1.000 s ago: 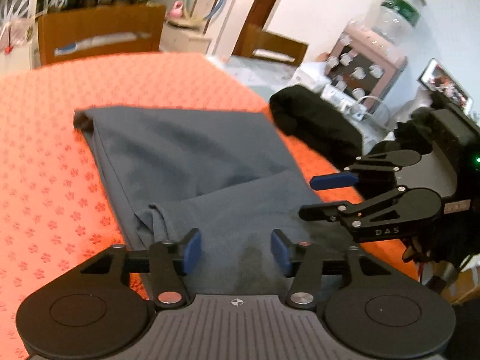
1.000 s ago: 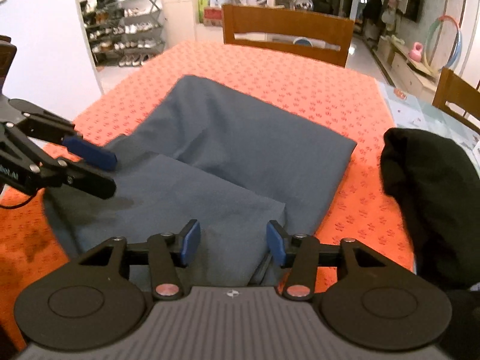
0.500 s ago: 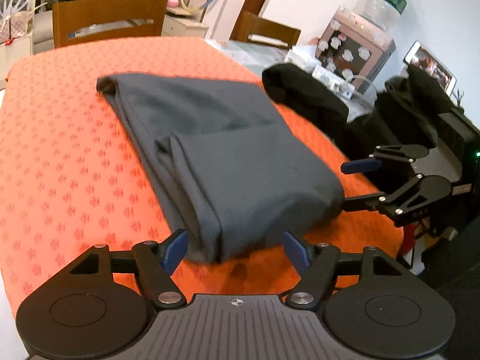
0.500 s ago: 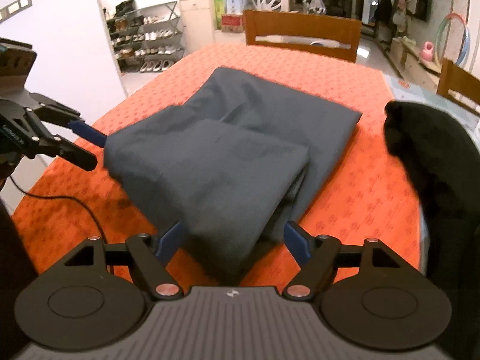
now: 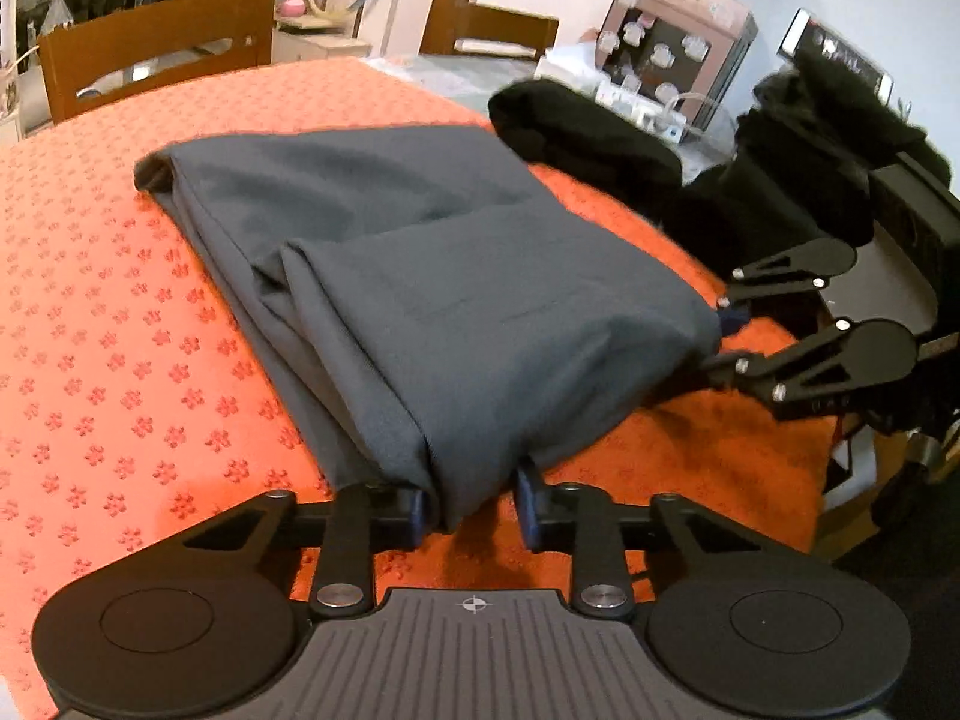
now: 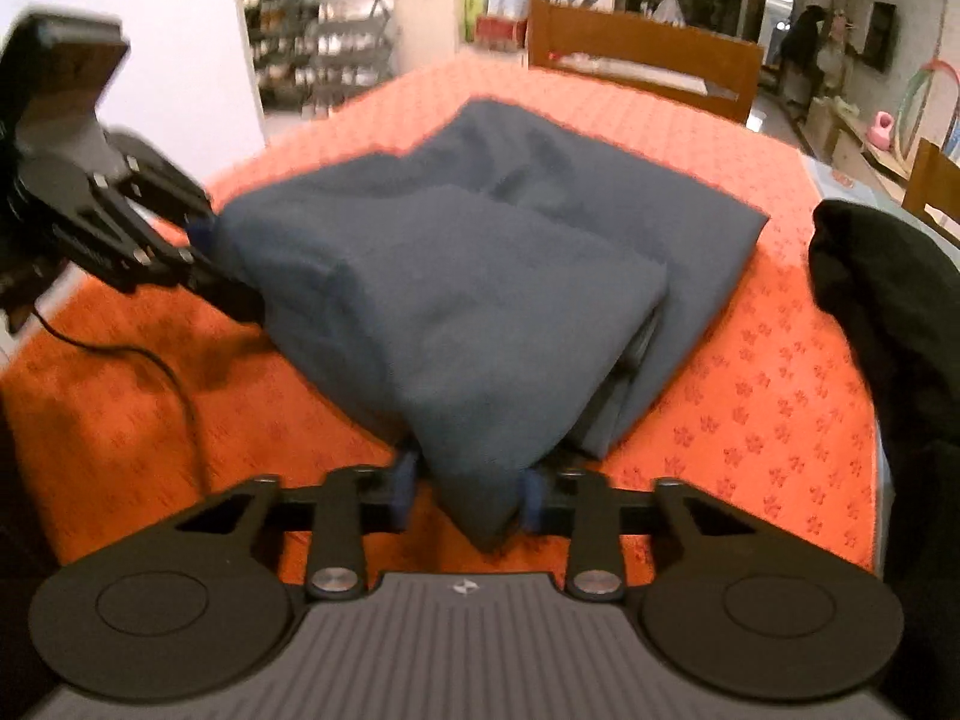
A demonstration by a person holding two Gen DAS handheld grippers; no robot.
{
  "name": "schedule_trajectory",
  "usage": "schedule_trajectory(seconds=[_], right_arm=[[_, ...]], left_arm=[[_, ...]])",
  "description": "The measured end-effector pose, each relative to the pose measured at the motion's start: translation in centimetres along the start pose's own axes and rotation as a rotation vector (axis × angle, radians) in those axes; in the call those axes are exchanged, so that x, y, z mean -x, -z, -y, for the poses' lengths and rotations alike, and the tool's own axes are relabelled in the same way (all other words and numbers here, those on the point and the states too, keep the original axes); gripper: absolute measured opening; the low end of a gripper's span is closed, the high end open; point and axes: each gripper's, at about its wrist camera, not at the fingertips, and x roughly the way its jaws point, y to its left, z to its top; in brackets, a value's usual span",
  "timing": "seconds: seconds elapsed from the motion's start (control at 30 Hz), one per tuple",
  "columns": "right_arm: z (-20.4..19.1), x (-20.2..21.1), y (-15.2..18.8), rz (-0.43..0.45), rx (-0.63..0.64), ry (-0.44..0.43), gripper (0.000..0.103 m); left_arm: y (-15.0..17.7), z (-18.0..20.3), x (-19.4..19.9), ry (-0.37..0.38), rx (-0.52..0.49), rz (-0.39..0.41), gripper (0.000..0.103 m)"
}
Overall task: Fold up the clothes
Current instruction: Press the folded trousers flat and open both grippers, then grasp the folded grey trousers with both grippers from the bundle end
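A dark grey garment (image 5: 456, 312) lies folded on the orange tablecloth (image 5: 90, 330). Its near edge is lifted a little at both corners. My left gripper (image 5: 471, 507) is closing, and the garment's near left corner is bunched between its blue pads. In the right wrist view the garment (image 6: 456, 312) fills the middle. My right gripper (image 6: 468, 492) is closing on the garment's other near corner, whose tip hangs between the pads. Each gripper also shows in the other view: the right gripper (image 5: 720, 330) at the cloth's right edge, the left gripper (image 6: 198, 246) at its left edge.
A black garment (image 5: 588, 138) lies heaped at the table's right side, also seen as a black garment (image 6: 888, 300) in the right wrist view. Wooden chairs (image 5: 156, 42) stand beyond the far edge. A black cable (image 6: 174, 384) trails over the tablecloth (image 6: 780, 390).
Both grippers came in to the garment's near corners. Their jaws, wide half a second ago, have narrowed onto the cloth, and the near edge has risen off the table.
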Motion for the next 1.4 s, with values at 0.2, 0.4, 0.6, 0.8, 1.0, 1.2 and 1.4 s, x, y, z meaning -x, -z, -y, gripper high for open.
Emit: schedule_trajectory(seconds=[0.2, 0.4, 0.6, 0.8, 1.0, 1.2, 1.4], right_arm=[[-0.9, 4.7, -1.0, 0.043, -0.032, -0.047, 0.019], [-0.2, 8.4, -1.1, -0.042, -0.184, -0.254, 0.018], [2.3, 8.2, -2.0, -0.138, -0.363, -0.378, 0.018], [7.3, 6.8, -4.5, -0.086, -0.55, -0.394, 0.018], [11.0, 4.0, -8.0, -0.022, -0.531, -0.269, 0.022], [12.6, -1.1, -9.5, -0.043, -0.414, -0.08, 0.024], [12.9, -6.2, -9.0, -0.07, -0.314, 0.068, 0.029]], left_arm=[[-1.3, 1.1, 3.9, 0.076, -0.004, -0.006, 0.019], [-1.8, 1.1, 6.5, 0.215, 0.097, -0.112, 0.018], [-3.6, -0.8, 5.3, 0.259, 0.256, -0.165, 0.018], [-7.4, -4.8, 3.7, 0.281, 0.396, -0.117, 0.018], [-11.7, -7.6, -0.6, 0.197, 0.375, -0.07, 0.019], [-13.8, -9.9, -6.4, 0.098, 0.395, -0.064, 0.02], [-13.2, -11.9, -9.8, 0.034, 0.452, -0.07, 0.028]])
